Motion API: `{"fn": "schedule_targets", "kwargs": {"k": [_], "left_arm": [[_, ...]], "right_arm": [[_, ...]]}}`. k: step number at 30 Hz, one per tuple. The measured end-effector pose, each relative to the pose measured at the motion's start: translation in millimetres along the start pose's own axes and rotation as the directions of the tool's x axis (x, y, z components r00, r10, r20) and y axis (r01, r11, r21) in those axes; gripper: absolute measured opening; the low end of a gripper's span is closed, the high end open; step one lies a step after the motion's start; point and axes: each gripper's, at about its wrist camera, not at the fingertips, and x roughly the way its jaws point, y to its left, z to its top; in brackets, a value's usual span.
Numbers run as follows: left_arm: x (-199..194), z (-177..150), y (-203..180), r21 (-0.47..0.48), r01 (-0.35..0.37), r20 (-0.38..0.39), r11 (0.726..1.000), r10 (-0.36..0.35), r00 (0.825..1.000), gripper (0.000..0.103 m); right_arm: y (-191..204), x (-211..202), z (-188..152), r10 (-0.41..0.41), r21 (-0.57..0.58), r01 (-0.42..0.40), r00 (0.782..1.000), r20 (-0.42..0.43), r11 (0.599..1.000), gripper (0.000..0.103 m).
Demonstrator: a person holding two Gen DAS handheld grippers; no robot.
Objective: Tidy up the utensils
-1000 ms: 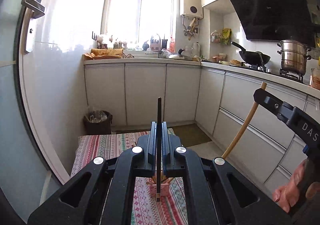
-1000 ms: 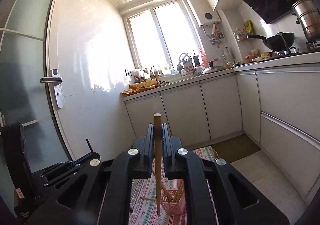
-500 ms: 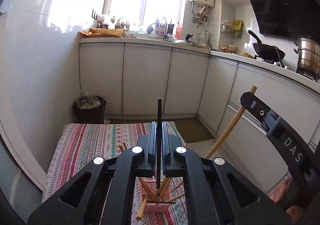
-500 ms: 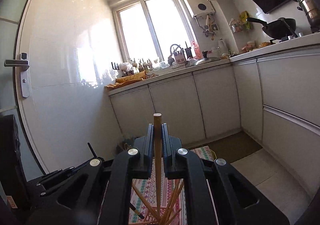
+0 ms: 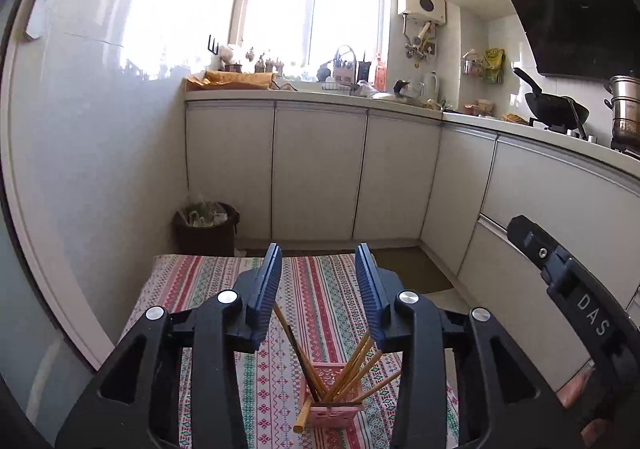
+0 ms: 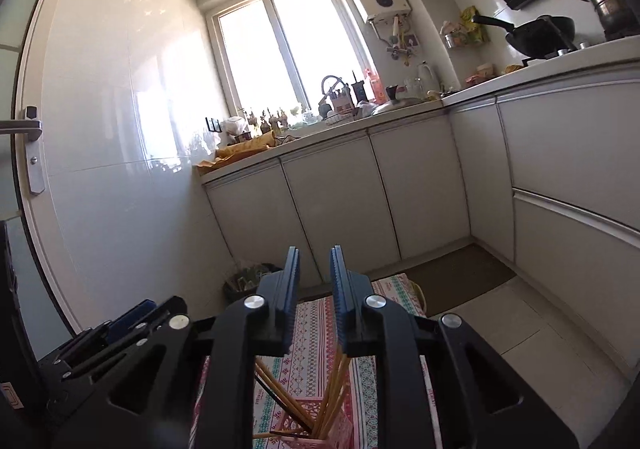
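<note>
A pink slotted holder [image 5: 335, 411] stands on the striped tablecloth [image 5: 192, 289] with several wooden chopsticks [image 5: 352, 365] and a dark chopstick [image 5: 298, 349] leaning in it. My left gripper [image 5: 319, 254] hovers just above it, its jaws opening, with nothing pinched between the blue pads [image 5: 267, 289]. My right gripper [image 6: 315, 253] is also opening above the holder [image 6: 308, 427], and the chopsticks [image 6: 334, 389] fan out below its empty pads. The right gripper's body [image 5: 568, 289] shows at the right of the left wrist view. The left gripper's body [image 6: 120, 333] shows at the lower left of the right wrist view.
A brown bin [image 5: 206, 227] sits on the floor beyond the table. White cabinets [image 5: 320, 173] run along the back and right under a cluttered counter with a wok [image 5: 556, 107] and a steel pot [image 5: 626, 105]. A door handle [image 6: 32, 153] is at the left.
Both grippers sank toward the pink holder and opened. The left let go of the dark chopstick and the right of the wooden one; both chopsticks now stand in the holder.
</note>
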Motion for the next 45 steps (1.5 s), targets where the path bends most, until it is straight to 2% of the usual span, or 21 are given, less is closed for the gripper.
{"fn": "schedule_targets", "kwargs": {"k": [4,6,8,10,11,12,13,23,45], "left_arm": [[-35.3,3.8,-2.2,0.009,-0.027,0.026,1.0,0.027,0.999,0.055],[-51.6,1.5,-4.7,0.021,-0.035,0.026,0.999,0.035,0.999,0.061],[-64.0,-0.2,-7.3,0.023,-0.049,0.022,0.999,0.049,0.999,0.071],[-79.9,-2.1,-8.1,0.021,-0.066,0.039,0.998,0.065,0.997,0.085],[-87.2,-3.1,-8.9,0.025,-0.078,0.048,0.997,0.077,0.996,0.087],[-95.0,-3.5,-9.6,0.03,-0.093,0.057,0.995,0.091,0.994,0.093],[-101.6,-3.6,-9.7,0.03,-0.102,0.066,0.994,0.1,0.993,0.096],[-143.0,-4.6,-9.7,0.031,-0.118,0.086,0.993,0.115,0.99,0.096],[-158.4,-34.1,-18.5,0.072,-0.123,0.003,0.99,0.123,0.992,0.096]], "right_arm": [[-0.5,-40.4,8.3,-0.048,-0.017,0.048,0.999,0.001,0.999,0.04],[-0.1,-55.1,10.1,-0.06,-0.02,0.059,0.998,-0.014,0.998,0.057],[0.4,-70.8,9.2,-0.065,-0.012,0.065,0.998,-0.024,0.998,0.07],[1.4,-85.8,8.2,-0.073,-0.003,0.073,0.997,-0.02,0.997,0.082],[2.3,-94.1,7.4,-0.079,-0.001,0.079,0.997,-0.014,0.997,0.09],[3.4,-101.1,7.0,-0.085,0.0,0.085,0.996,-0.007,0.996,0.094],[4.5,-106.4,6.7,-0.094,-0.001,0.094,0.996,-0.004,0.996,0.095],[8.0,-142.4,1.4,-0.115,0.012,0.115,0.992,-0.043,0.993,0.096],[-6.2,-161.5,-13.6,-0.109,0.062,0.118,0.986,-0.124,0.991,0.096]]}}
